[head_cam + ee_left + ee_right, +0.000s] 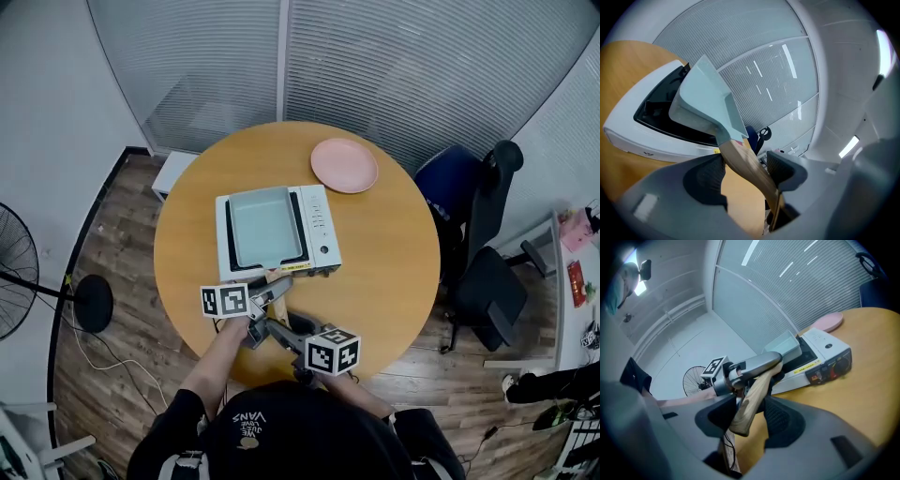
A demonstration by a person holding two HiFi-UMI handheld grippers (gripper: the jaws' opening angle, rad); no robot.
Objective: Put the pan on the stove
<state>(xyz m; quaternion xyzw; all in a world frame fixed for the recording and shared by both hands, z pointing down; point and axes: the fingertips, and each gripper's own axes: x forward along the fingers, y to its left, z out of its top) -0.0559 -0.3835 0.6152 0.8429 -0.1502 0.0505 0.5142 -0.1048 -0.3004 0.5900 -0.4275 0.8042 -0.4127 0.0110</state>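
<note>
The left hand-held gripper [746, 172] and right hand-held gripper [757, 414] each pinch the handle [740, 154], likely sharing the load; the pan [263, 225] lies on the stove [321, 225], apparently set down.

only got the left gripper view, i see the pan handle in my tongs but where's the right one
observer: The right tongs are closed on the free end of that same handle, behind the left tongs.
operator: ok and what's the far end sitting over
observer: In the head view the pan lies squarely over the stove, lined up with its frame. I can't confirm contact.
operator: anything else out there
observer: One pink plate on the table, beyond the stove and apart from it.
</note>
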